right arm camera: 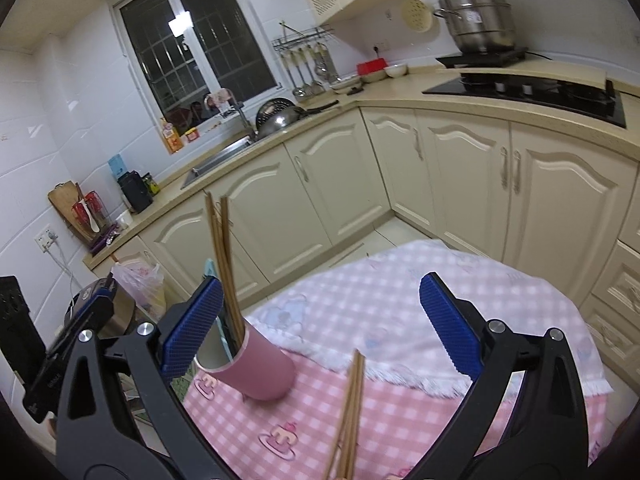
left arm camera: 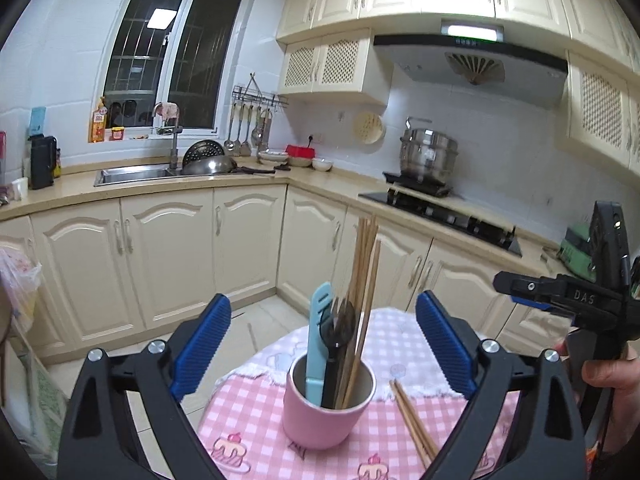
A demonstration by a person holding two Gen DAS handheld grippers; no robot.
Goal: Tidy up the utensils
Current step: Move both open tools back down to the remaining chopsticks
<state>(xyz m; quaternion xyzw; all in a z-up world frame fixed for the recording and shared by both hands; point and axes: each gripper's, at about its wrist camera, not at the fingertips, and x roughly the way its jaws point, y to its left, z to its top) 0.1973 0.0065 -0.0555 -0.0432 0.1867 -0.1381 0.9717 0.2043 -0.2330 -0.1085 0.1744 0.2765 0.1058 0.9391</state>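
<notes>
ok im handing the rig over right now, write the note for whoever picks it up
Left gripper: jaws open, empty, facing the pink cup.
Right gripper: jaws open, empty, over the table.
Done: cup holds the chopsticks, blue utensil and black utensils.
Left: one pair of loose chopsticks lies on the checked tablecloth beside the cup; it likely goes in next.

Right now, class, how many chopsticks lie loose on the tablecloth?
2: a pair of chopsticks side by side on the pink checked tablecloth, beside the pink cup. Their near ends are hidden.
</notes>
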